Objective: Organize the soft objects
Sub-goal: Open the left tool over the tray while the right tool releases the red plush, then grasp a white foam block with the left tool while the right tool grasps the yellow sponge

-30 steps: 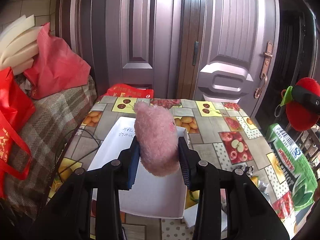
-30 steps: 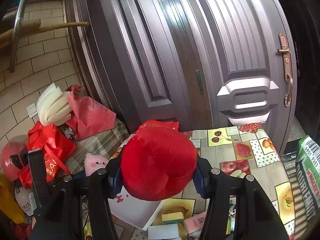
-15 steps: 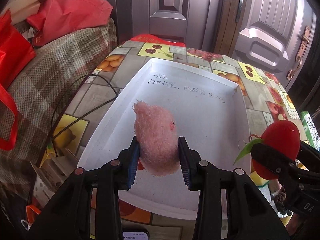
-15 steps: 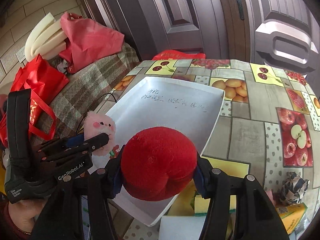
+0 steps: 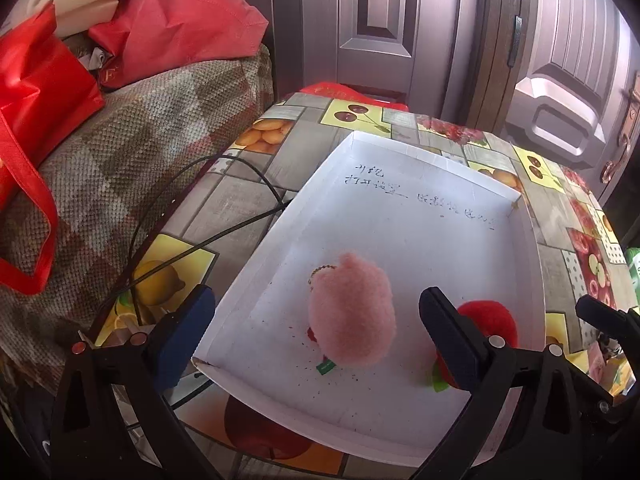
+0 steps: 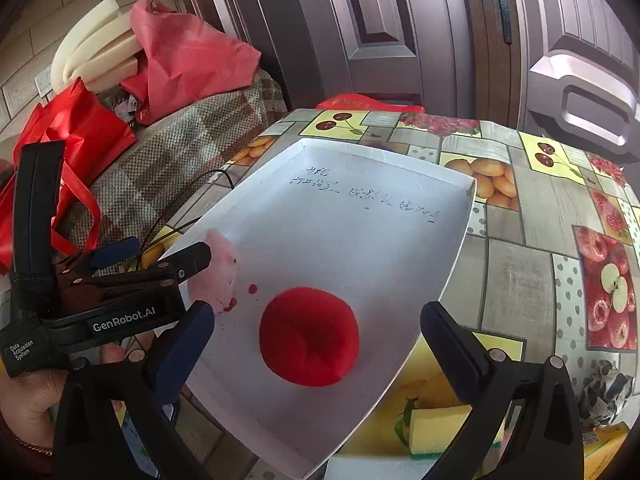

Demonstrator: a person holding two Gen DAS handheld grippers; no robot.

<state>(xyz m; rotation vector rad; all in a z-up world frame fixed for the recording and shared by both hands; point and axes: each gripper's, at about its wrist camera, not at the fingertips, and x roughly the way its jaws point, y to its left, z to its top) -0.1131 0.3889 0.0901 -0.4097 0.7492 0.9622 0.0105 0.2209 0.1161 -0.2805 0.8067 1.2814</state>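
both plushies now dropped, lying in the white tray point(image 5: 400, 160) | pink plush point(image 5: 352, 326), red plush point(image 6: 309, 336) sitting loose | left tongs point(image 5: 316, 332), right tongs point(image 6: 316, 342) hanging spread wide

We're in a home entryway: a panelled metal front door point(image 6: 460, 32) w/ brass handle point(image 5: 628, 120), a small table under a fruit-print oilcloth point(image 6: 532, 216), red shopping bags point(image 5: 36, 80) and foam strips point(image 6: 96, 56) piled on a plaid-covered seat point(image 5: 120, 168), tiled wall point(image 6: 44, 40) behind. Household clutter throughout, no shop or lab gear.
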